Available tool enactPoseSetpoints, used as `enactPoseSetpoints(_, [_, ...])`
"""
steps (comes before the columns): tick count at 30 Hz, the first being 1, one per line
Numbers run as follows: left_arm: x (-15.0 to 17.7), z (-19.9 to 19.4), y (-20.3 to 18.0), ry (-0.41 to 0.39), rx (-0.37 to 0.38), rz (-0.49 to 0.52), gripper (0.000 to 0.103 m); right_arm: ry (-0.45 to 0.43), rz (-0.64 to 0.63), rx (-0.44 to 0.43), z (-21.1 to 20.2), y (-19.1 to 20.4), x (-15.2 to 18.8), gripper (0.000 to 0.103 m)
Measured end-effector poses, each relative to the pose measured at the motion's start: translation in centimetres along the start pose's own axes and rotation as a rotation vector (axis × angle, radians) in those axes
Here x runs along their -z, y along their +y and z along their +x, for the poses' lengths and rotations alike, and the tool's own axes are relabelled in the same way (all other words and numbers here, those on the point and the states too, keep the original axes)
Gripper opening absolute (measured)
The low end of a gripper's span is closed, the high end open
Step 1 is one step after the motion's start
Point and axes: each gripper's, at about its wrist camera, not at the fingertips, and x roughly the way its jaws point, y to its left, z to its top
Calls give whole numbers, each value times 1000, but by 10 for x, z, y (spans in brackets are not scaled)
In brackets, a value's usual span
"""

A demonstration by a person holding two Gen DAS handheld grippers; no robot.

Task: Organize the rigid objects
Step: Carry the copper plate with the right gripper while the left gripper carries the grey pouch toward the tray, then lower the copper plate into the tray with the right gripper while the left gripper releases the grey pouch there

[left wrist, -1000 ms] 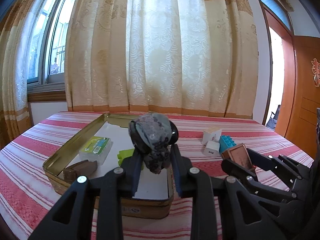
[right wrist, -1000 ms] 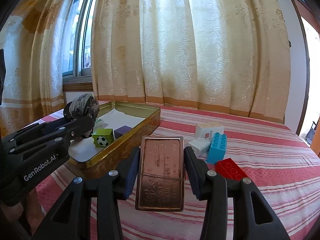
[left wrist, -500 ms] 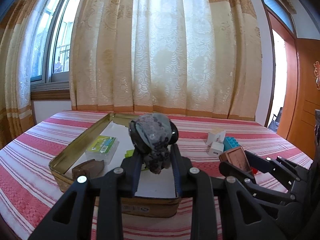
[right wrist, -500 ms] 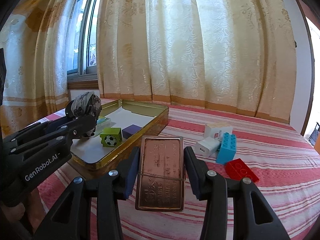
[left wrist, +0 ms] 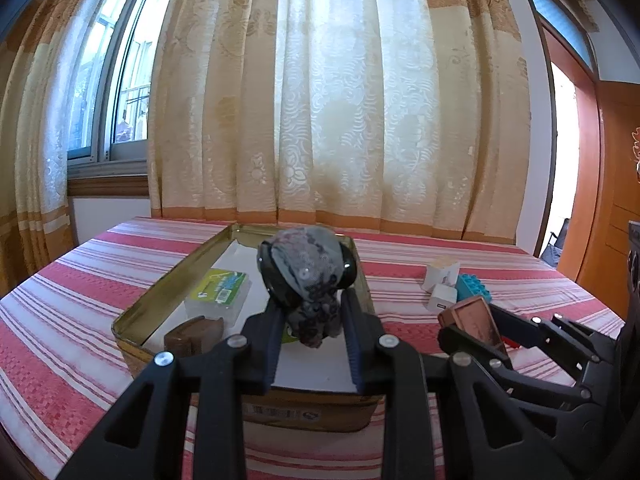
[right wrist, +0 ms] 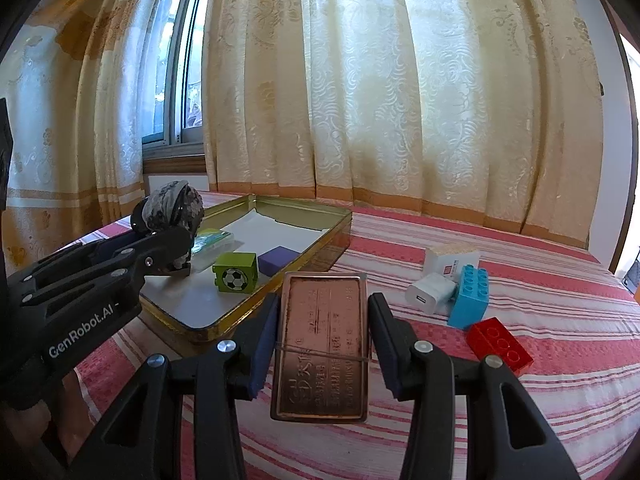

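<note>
Drawn back slightly from the gold tin (left wrist: 132,320) since a second ago. Left tongs (left wrist: 312,332) clamped on a grey lace-covered object (left wrist: 306,276), perhaps a hair clip, held above the tin's near end. Right tongs (right wrist: 322,336) gripping a copper plaque (right wrist: 322,344) over the striped worktop (right wrist: 560,320). Only from the right: green football block (right wrist: 235,273), purple block (right wrist: 278,259), red brick (right wrist: 500,346). Only from the left: brown piece (left wrist: 194,332) at the tin's near corner.

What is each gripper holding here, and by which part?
The left gripper pinches a grey mottled rounded object by its narrower lower end. The right gripper clamps a copper-coloured flat tin across its long side edges.
</note>
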Motion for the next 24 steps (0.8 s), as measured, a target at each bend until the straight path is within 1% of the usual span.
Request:
enactPoseSetpoints(12, [0, -1, 14, 3, -14, -11, 27, 46, 6, -44, 10, 2, -2, 48])
enactPoseSetpoints(17, [-3, 2, 26, 15, -33, -16, 27, 79, 23, -87, 17, 3, -6, 48])
enactPoseSetpoints(22, [-13, 9, 39, 29, -42, -27, 27, 109, 56, -143, 32, 1, -23, 48])
enactPoseSetpoints(24, [-18, 12, 43, 35, -47, -23, 27, 105, 59, -156, 36, 3, -31, 48])
